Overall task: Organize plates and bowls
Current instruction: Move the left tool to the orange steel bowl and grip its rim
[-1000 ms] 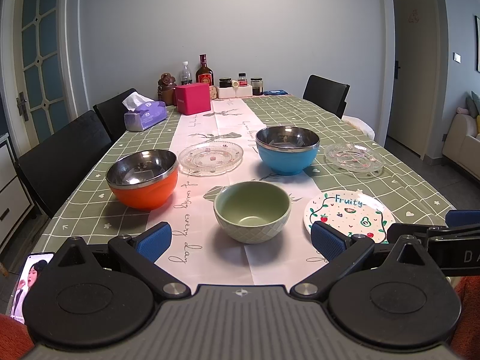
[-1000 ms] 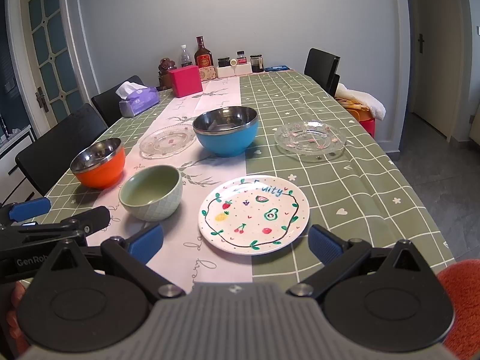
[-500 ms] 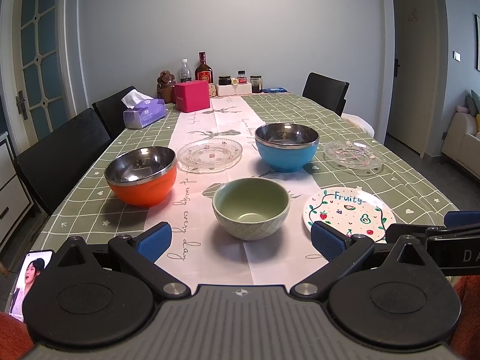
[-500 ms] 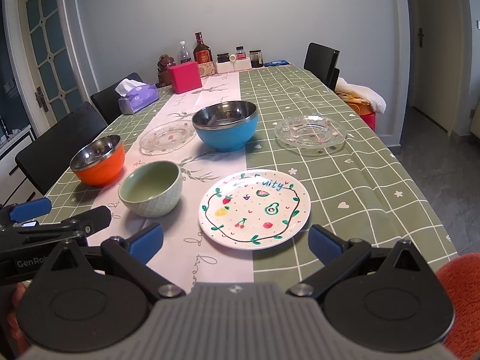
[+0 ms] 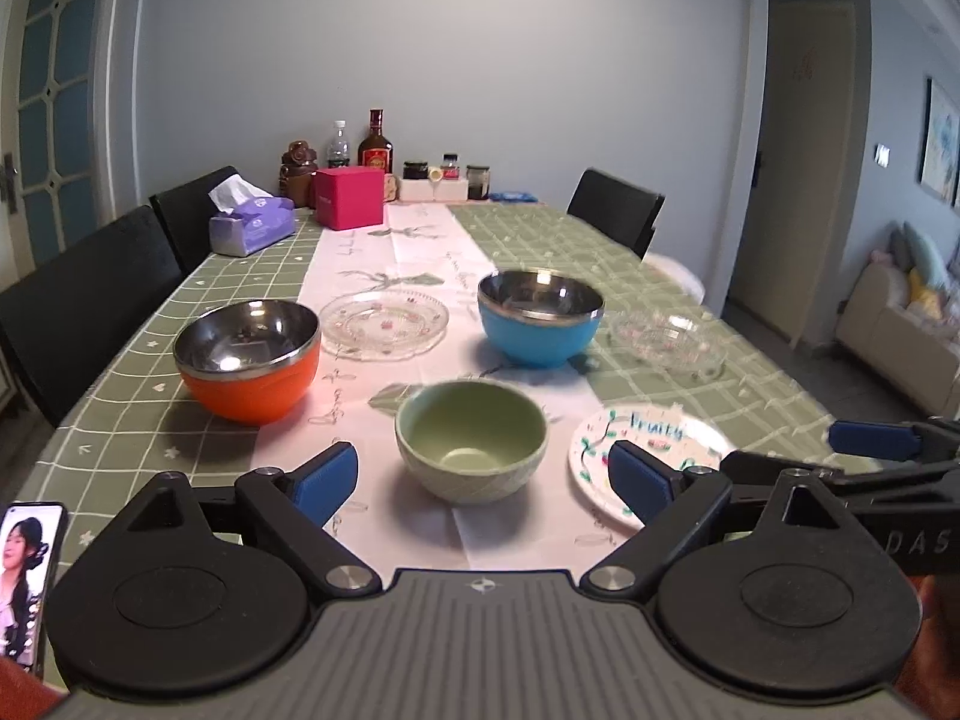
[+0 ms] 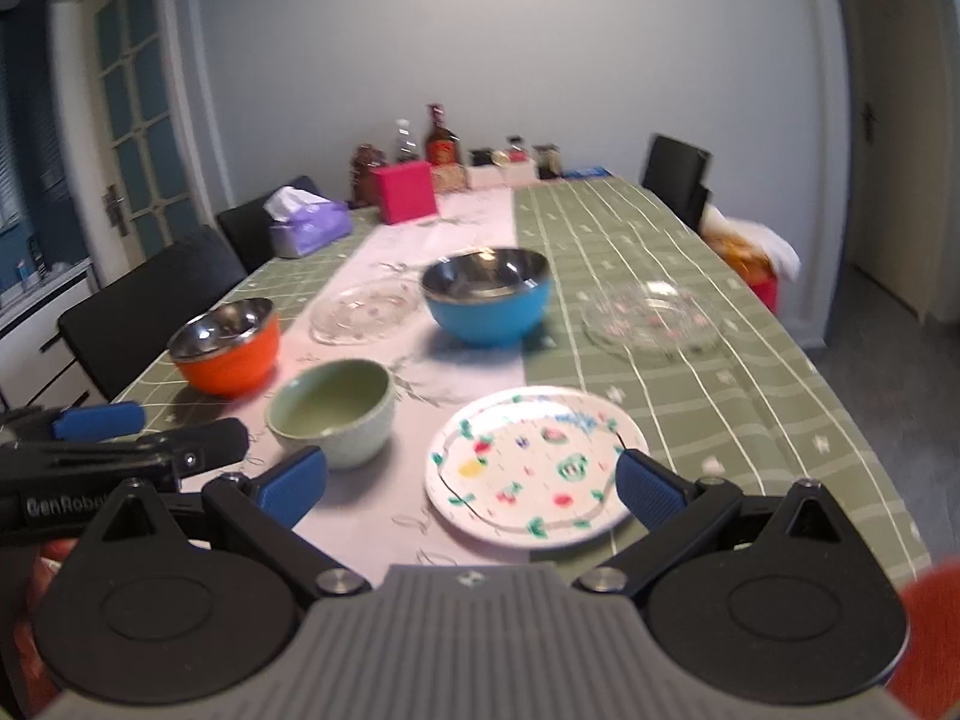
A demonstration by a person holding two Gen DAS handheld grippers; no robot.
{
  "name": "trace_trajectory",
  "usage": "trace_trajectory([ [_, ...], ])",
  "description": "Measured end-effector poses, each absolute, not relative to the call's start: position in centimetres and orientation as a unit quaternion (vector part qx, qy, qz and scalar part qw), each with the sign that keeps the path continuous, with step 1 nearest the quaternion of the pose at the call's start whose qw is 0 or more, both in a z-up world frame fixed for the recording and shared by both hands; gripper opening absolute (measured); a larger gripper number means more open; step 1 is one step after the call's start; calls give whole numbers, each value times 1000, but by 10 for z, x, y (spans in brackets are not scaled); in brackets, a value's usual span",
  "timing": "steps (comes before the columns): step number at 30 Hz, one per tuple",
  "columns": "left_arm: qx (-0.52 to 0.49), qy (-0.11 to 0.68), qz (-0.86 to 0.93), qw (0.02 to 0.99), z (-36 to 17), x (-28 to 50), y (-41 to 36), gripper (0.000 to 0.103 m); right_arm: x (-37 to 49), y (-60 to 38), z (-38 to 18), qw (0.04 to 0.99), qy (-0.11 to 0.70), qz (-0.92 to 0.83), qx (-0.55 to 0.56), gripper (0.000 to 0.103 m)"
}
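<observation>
Both tongs (image 5: pixel 483 476) (image 6: pixel 470 481) lower, wide apart.

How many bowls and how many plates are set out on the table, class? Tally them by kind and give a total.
Bowls: 3 (orange bowl, blue bowl, green bowl)
Plates: 3 (left glass plate, right glass plate, fruit-print plate)
Total: 6

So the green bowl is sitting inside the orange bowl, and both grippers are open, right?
Not quite. In the left wrist view the green bowl stands alone on the white runner, apart from the orange bowl. The left gripper and right gripper are indeed open.
</observation>
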State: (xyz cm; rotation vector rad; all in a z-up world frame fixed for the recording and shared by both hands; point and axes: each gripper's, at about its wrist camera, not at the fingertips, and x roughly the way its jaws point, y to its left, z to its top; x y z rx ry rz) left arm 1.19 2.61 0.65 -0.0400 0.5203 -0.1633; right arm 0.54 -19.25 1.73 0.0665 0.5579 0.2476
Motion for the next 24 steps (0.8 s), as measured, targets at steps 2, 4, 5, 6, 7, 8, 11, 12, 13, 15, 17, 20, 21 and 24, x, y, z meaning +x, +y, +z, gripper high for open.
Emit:
trace_trajectory([
  [2, -31, 252, -81, 964, 10, 16, 34, 103, 11, -187, 22, 954, 268, 131, 22, 100],
  [4, -20, 247, -74, 966, 14, 20, 39, 95, 18, -181, 26, 953, 266, 145, 16, 100],
  [5, -14, 247, -67, 967, 15, 23, 42, 83, 23, -178, 28, 951, 267, 153, 13, 99],
  [6, -9, 246, -62, 967, 17, 27, 46, 79, 27, -175, 31, 951, 266, 159, 10, 95],
  [7, -7, 248, -58, 967, 19, 30, 50, 77, 32, -170, 33, 950, 265, 165, 6, 93],
  [8, -7, 253, -56, 966, 20, 35, 55, 75, 37, -165, 35, 949, 266, 170, 2, 88],
  [11, -11, 263, -46, 964, 25, 50, 70, 74, 56, -150, 41, 943, 270, 194, 0, 85],
  [12, -14, 268, -41, 963, 27, 56, 77, 74, 63, -144, 43, 940, 274, 201, -3, 81],
  [13, -21, 274, -40, 961, 29, 62, 84, 73, 69, -139, 45, 938, 276, 208, -5, 78],
  [15, -39, 293, -48, 954, 32, 76, 100, 72, 83, -126, 48, 932, 285, 224, -7, 75],
  [17, -51, 316, -53, 946, 34, 91, 115, 68, 99, -113, 49, 924, 298, 242, -6, 68],
  [20, -51, 341, -48, 937, 35, 112, 137, 63, 124, -95, 50, 908, 326, 262, 10, 61],
  [21, -52, 348, -48, 935, 36, 119, 145, 63, 133, -88, 50, 902, 337, 270, 18, 56],
  [24, -55, 365, -52, 928, 38, 139, 168, 61, 157, -69, 50, 887, 362, 284, 31, 52],
])
